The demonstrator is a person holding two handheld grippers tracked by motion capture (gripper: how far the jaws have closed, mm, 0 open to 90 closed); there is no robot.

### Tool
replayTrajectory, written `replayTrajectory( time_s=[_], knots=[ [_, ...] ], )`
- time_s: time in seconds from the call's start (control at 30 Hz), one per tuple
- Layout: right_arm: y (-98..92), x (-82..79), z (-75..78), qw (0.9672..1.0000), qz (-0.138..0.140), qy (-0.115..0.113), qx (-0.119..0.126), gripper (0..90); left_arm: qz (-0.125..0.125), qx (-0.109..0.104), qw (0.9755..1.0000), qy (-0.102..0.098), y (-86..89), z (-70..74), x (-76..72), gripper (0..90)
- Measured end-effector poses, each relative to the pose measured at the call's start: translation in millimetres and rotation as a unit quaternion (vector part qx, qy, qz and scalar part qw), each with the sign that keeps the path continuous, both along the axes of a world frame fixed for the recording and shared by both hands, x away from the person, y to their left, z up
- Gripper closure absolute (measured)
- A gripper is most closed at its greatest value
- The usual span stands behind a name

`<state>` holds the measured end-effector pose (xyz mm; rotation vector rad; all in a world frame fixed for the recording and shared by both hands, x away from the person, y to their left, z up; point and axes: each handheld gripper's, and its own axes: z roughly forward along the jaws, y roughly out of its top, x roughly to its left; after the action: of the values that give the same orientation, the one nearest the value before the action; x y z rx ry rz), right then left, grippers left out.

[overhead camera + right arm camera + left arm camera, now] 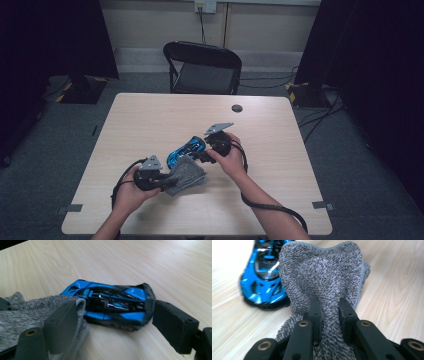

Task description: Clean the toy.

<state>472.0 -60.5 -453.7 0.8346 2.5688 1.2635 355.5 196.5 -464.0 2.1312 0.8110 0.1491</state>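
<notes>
A blue and black toy car (pixel 181 150) lies on the wooden table (pixel 150 115), near the middle. A grey terry cloth (pixel 187 175) rests against its near side. My left gripper (pixel 167 182) is shut on the cloth; in the left gripper view the jaws (pixel 329 312) pinch a fold of the cloth (pixel 322 272), with the car (pixel 262 277) just beyond it at the left. My right gripper (pixel 202 149) sits at the car's right end. In its own view the right gripper (pixel 117 315) stands open, one jaw on each side of the car (pixel 112 302), and the cloth (pixel 25 310) lies behind the left jaw.
A black folding chair (pixel 202 70) stands behind the table's far edge. A small dark round cap (pixel 237 108) sits in the tabletop at the far right. Dark curtains hang on both sides, and cables run over the floor at the right.
</notes>
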Motion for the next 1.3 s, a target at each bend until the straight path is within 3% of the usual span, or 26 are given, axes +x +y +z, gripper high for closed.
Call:
replayTrajectory(
  time_s=[0.27, 0.5, 0.53, 0.67, 0.83, 0.9, 1.13, 1.3],
  knots=[
    [27.9, 10.4, -9.6, 0.9994, 0.026, -0.008, -0.020, 20.4, 0.036, -0.006, 0.9993, -0.011, 31.1, 8.8, -8.3, 75.7],
    [52.0, 15.4, -23.9, 0.9980, 0.053, -0.002, -0.034, 20.7, 0.030, -0.005, 0.9995, 0.002, 30.0, 1.8, -7.8, 75.6],
    [53.7, 15.8, -27.5, 0.9982, 0.050, 0.000, -0.031, 16.8, 0.027, -0.005, 0.9996, 0.003, 30.5, 4.2, -8.8, 75.6],
    [52.6, 18.9, -32.1, 0.9986, 0.052, 0.004, -0.011, 16.5, 0.030, -0.006, 0.9995, 0.002, 34.5, 9.4, -11.2, 75.6],
    [49.0, 22.4, -31.8, 0.9988, 0.047, 0.004, -0.014, 16.5, 0.037, -0.003, 0.9993, 0.000, 38.0, 11.1, -11.4, 75.7],
    [44.4, 25.2, -32.5, 0.9994, 0.033, 0.005, -0.009, 16.6, 0.034, -0.001, 0.9994, 0.002, 37.0, 9.5, -11.0, 75.6],
    [40.0, 28.5, -32.1, 0.9994, 0.032, 0.007, -0.010, 16.9, 0.042, 0.001, 0.9991, 0.003, 41.6, 11.8, -9.2, 75.7],
    [39.6, 27.9, -32.8, 0.9995, 0.030, 0.005, -0.007, 16.8, 0.076, 0.000, 0.9970, -0.014, 59.2, 20.7, -8.3, 75.7]
  ],
)
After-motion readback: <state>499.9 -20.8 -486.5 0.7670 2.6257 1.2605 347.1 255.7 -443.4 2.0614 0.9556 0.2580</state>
